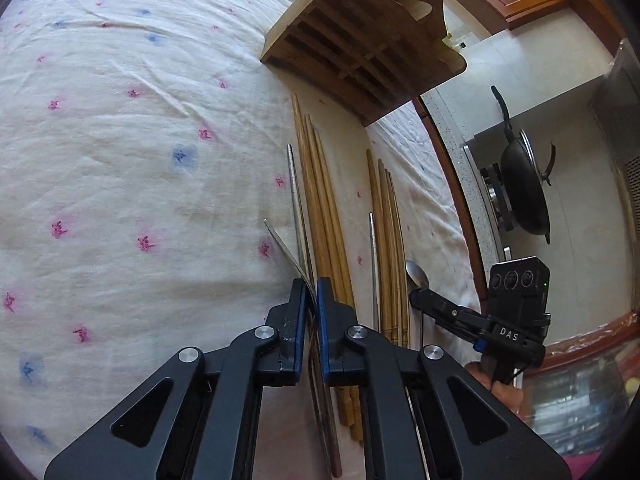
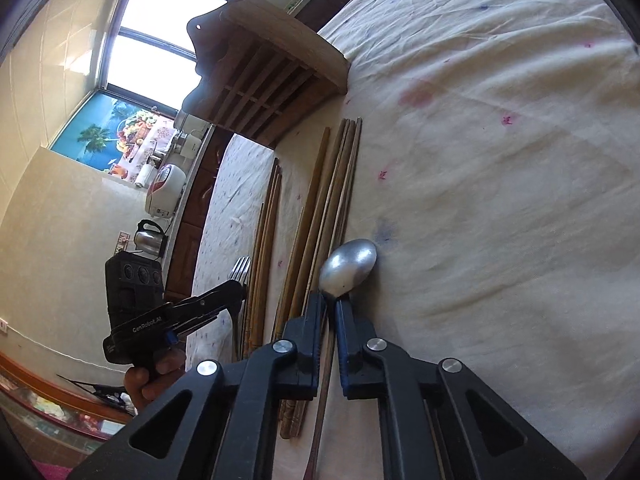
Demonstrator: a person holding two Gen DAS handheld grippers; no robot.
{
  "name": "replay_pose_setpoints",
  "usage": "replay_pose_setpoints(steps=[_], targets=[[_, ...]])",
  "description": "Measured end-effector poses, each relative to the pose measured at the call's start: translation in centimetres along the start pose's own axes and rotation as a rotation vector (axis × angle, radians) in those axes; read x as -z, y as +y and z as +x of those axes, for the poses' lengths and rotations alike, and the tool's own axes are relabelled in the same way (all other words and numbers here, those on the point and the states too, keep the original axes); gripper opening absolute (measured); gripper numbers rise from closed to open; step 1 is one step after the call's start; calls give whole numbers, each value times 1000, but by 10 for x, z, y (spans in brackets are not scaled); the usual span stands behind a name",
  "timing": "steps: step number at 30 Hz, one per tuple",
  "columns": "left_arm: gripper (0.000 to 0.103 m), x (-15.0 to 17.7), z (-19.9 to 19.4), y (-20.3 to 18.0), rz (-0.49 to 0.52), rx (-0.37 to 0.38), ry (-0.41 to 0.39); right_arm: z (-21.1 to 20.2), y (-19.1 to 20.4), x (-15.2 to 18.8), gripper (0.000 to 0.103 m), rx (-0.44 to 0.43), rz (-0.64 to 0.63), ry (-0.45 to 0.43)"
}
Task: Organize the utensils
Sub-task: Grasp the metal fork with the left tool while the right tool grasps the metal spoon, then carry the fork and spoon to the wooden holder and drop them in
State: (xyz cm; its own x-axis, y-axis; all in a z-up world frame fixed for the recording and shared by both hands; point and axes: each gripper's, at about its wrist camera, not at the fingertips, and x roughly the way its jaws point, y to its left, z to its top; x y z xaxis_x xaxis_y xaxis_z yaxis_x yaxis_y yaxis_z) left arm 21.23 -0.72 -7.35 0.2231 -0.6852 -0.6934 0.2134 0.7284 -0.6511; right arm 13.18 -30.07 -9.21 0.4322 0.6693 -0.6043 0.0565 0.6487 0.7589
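Cream flowered tablecloth (image 1: 120, 160) held a slatted wooden rack (image 1: 360, 40) at the far side, bamboo chopsticks (image 1: 320, 200) nearer, while the left gripper (image 1: 311, 292) pinched a steel fork (image 1: 286, 248) and the right gripper (image 2: 330, 304) pinched a dull steel spoon (image 2: 349, 266).

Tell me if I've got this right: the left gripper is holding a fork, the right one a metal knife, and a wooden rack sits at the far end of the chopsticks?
Nearly. The right gripper holds a metal spoon, not a knife; the right wrist view shows its bowl just past the fingertips. The left gripper does hold the fork, and the wooden rack sits beyond the chopsticks.
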Motion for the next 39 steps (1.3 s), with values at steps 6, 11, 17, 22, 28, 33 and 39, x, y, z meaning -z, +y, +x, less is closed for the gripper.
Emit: replay_pose_setpoints(steps=[6,11,17,22,28,33,39], targets=[[3,6,-24,-11,6,13,-60,-15,17,4,2,-18,-55,-33],[2,7,-64,-33,45,29,-163,-41,45,-2,2,-1,-128,-108],[2,1,-107,-58,96,43,-287,-74,80,-17,2,53,-233,-237],[2,-8,-125,-77,161,1,-371,-89,100,-27,2,99,-309,-317],[2,-24,-127,-87,192,-6,-402,-92,114,-39,2,134,-359,-364],[2,-52,-135,-98,210,-5,-448,-95,133,-61,2,171,-417,-419],[2,-107,-147,-121,265,-10,-549,-99,169,-102,2,227,-522,-529]])
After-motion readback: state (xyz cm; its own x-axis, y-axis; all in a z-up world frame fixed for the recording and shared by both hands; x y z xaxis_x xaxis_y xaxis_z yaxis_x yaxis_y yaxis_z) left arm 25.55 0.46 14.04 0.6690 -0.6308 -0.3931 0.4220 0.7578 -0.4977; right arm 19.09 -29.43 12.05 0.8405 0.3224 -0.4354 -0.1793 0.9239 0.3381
